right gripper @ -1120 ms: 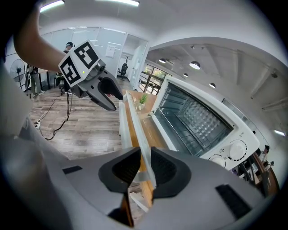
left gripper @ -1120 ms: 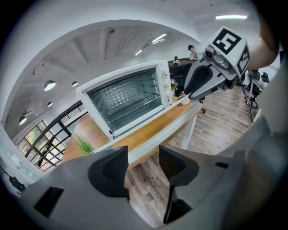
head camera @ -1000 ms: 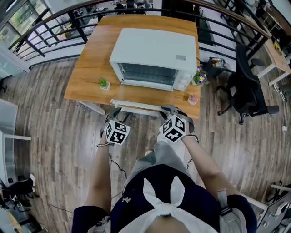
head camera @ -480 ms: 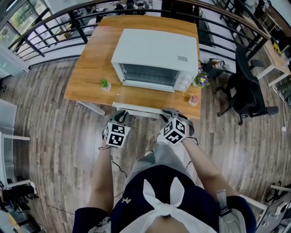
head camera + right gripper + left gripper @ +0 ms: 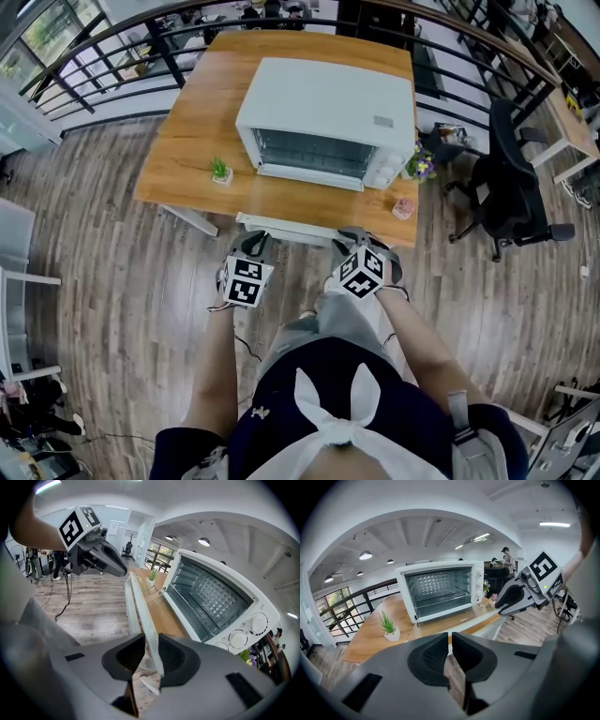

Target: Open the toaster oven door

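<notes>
A white toaster oven (image 5: 328, 117) stands on a wooden table (image 5: 187, 141) with its door (image 5: 291, 225) swung down flat over the front edge. Its empty cavity (image 5: 440, 592) shows in the left gripper view. My left gripper (image 5: 251, 242) hangs just before the door's left end. Its jaws (image 5: 450, 641) are closing to a thin slit with nothing between them. My right gripper (image 5: 354, 236) is at the door's right end, jaws opening. The white handle bar (image 5: 143, 611) runs between its pads (image 5: 151, 651), leaning on the right pad, with a gap at the left one.
A small green plant pot (image 5: 221, 172) sits left of the oven. A pink pot (image 5: 403, 207) and flowers (image 5: 419, 166) are at its right. A black office chair (image 5: 511, 187) stands right of the table, and a dark railing (image 5: 112, 47) curves behind it. Wood floor lies below me.
Both grippers have eased slightly toward me and down from the table edge. The door stays down flat. The oven sits a little further right in the head view.
</notes>
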